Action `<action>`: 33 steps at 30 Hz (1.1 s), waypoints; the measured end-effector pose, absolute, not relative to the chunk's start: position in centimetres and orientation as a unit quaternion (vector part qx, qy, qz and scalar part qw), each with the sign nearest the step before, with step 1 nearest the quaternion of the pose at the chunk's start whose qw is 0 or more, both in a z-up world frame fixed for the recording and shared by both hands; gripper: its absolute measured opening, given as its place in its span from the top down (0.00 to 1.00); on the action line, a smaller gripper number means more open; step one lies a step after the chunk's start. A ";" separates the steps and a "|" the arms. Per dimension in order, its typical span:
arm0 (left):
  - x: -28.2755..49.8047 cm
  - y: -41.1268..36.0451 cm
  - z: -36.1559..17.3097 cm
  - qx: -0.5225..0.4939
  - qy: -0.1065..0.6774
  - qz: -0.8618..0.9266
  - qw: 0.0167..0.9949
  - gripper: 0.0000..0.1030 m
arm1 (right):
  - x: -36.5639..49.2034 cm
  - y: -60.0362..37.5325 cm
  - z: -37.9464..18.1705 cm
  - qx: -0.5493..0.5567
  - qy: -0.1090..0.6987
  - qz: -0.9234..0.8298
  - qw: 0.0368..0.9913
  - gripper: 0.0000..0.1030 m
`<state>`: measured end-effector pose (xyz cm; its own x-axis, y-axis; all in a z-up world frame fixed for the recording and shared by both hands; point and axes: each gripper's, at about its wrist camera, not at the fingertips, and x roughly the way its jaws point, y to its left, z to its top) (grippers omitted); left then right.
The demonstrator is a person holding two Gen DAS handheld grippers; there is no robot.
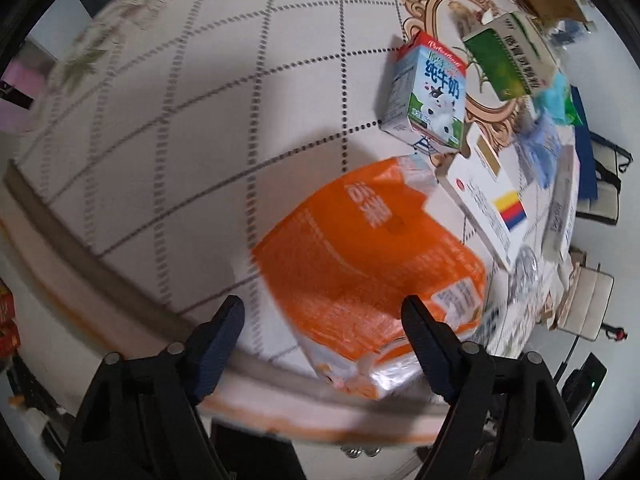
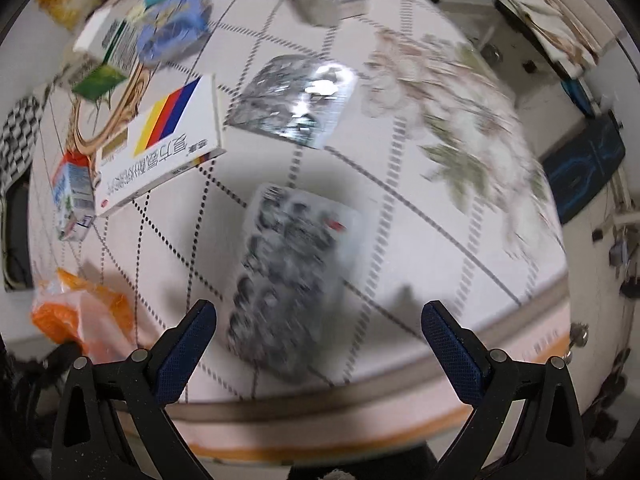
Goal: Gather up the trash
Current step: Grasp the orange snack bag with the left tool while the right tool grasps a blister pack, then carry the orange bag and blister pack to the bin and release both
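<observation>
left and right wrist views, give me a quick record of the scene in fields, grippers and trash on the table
surface: round table with white grid-patterned cloth
left gripper: open, orange plastic snack bag ahead between its fingers, not gripped
right gripper: open, grey blister pill sheet ahead of it, not gripped
upright item: small blue-and-white milk carton
flat item: white medicine box with yellow, red and blue stripes
other trash: crumpled silver foil wrapper, green-and-white carton
image quality: motion blur in both views

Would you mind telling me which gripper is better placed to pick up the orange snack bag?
Left. The left gripper is open with the orange bag lying between and just beyond its fingers. The right gripper faces a blister pack; the bag sits far off to its left.
</observation>
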<state>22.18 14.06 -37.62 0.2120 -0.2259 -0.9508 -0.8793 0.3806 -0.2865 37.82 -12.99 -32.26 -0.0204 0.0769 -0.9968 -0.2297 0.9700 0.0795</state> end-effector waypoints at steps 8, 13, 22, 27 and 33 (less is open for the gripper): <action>23.7 12.0 -35.1 -0.377 0.595 0.288 0.649 0.95 | 37.3 -9.9 -32.2 -0.116 0.673 0.133 0.719 0.50; 23.9 11.0 -31.6 -0.313 0.593 0.302 0.678 0.97 | 37.9 -10.4 -30.3 -0.100 0.657 0.161 0.730 0.74; 23.1 9.6 -27.1 -0.236 0.586 0.313 0.709 0.98 | 38.3 -13.2 -28.9 -0.044 0.666 0.198 0.717 0.90; 21.7 9.3 -26.0 -0.218 0.578 0.320 0.718 0.98 | 37.5 -15.4 -27.5 -0.023 0.661 0.205 0.721 0.96; 20.1 8.5 -24.3 -0.204 0.567 0.325 0.728 0.98 | 36.6 -15.8 -25.7 -0.025 0.646 0.219 0.731 0.99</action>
